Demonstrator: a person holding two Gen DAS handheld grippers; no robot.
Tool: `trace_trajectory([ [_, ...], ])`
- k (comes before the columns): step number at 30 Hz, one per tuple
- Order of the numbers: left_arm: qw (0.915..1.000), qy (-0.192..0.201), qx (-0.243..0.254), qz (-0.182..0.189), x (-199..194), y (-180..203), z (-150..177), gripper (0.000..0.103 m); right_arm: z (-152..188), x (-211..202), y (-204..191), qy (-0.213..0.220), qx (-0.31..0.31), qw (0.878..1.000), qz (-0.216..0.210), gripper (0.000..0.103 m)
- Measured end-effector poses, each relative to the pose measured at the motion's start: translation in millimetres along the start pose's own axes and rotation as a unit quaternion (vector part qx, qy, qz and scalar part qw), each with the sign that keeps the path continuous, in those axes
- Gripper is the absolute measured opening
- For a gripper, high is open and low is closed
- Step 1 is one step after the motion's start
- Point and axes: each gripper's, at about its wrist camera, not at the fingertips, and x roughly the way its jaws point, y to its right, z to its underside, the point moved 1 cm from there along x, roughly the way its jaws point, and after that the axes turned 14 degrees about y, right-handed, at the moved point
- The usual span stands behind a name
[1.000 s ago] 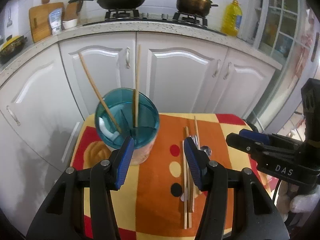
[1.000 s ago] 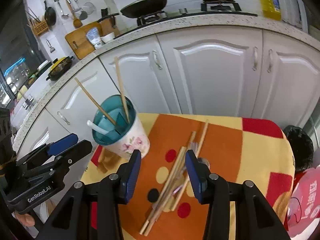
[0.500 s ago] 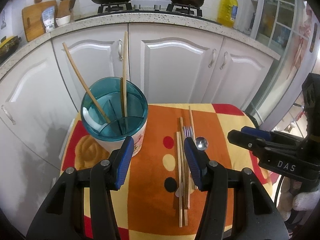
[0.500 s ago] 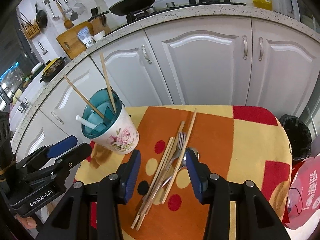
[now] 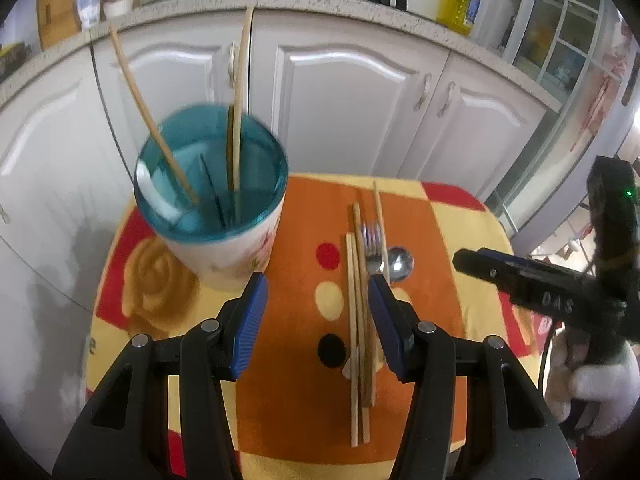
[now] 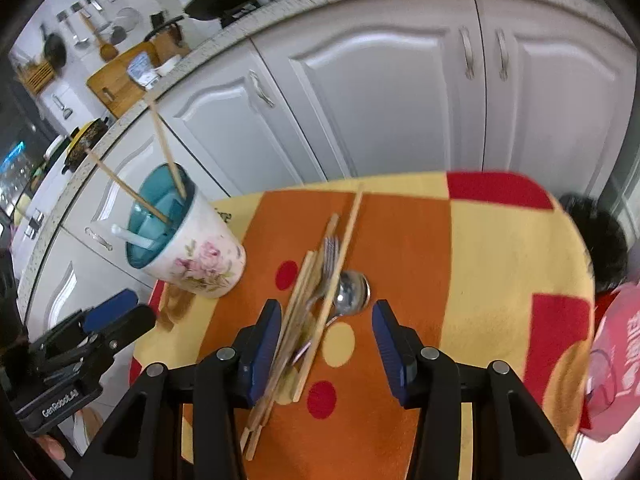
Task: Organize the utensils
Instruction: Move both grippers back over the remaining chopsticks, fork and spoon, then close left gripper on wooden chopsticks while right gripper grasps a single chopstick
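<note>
A floral white holder [image 5: 224, 256] with a teal inside stands at the left of the table, with two chopsticks [image 5: 160, 140] leaning in it. Several loose chopsticks [image 5: 354, 320], a fork [image 5: 372, 240] and a metal spoon [image 5: 398, 262] lie together on the orange cloth. My left gripper [image 5: 316, 292] hovers open between the holder and that pile, holding nothing. My right gripper [image 6: 326, 316] is open above the near end of the chopsticks [image 6: 304, 300], fork [image 6: 330, 256] and spoon [image 6: 352, 292], its pads clear of them. The holder [image 6: 200, 264] also contains a white handle [image 6: 132, 236].
The small table's yellow, orange and red cloth [image 5: 440, 240] ends close behind the utensils. White cabinet doors [image 6: 380, 100] stand just beyond it. A black bag [image 6: 600, 240] and a pink bag [image 6: 616, 360] sit off the right edge. A white-gloved hand [image 5: 600, 384] holds the right gripper [image 5: 520, 276].
Both grippers have sunk toward the table and tipped downward, so the holder and utensils look larger. The right gripper has closed in over the loose pile. Neither has taken hold of anything.
</note>
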Motion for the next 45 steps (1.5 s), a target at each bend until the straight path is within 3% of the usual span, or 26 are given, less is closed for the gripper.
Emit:
trace_trajectory([
  [10,0.9983,-0.053,0.007,0.023,37,8,33,0.051,7,60,4,-0.047,-0.009,0.999,-0.016,0.034],
  [20,0.9969,-0.077,-0.003,0.018,75,9,37,0.051,-6,100,0,-0.069,-0.028,0.997,-0.014,0.028],
  [22,0.9964,-0.083,-0.007,0.017,82,9,38,0.051,-5,107,-4,-0.080,-0.040,0.996,-0.013,0.022],
  [24,0.9957,-0.090,-0.011,0.017,89,9,39,0.051,-2,112,-5,-0.086,-0.051,0.995,-0.011,0.009],
  [29,0.9947,-0.100,-0.014,0.021,103,14,40,0.050,5,98,1,-0.081,-0.053,0.995,-0.021,0.007],
  [31,0.9943,-0.104,-0.014,0.020,108,15,41,0.043,9,85,6,-0.077,-0.052,0.995,-0.022,0.006],
  [33,0.9932,-0.113,-0.017,0.023,115,17,44,0.028,13,70,13,-0.068,-0.040,0.997,-0.025,0.006],
  [38,0.9917,-0.112,-0.037,0.052,119,18,43,0.009,27,33,34,-0.055,-0.014,0.998,-0.020,0.005],
  [41,0.9933,-0.106,-0.021,0.040,116,20,44,0.002,36,21,48,-0.057,0.003,0.998,-0.009,0.005],
  [45,0.9935,-0.107,-0.028,0.026,112,12,44,0.002,43,19,55,-0.067,0.013,0.998,-0.007,0.005],
])
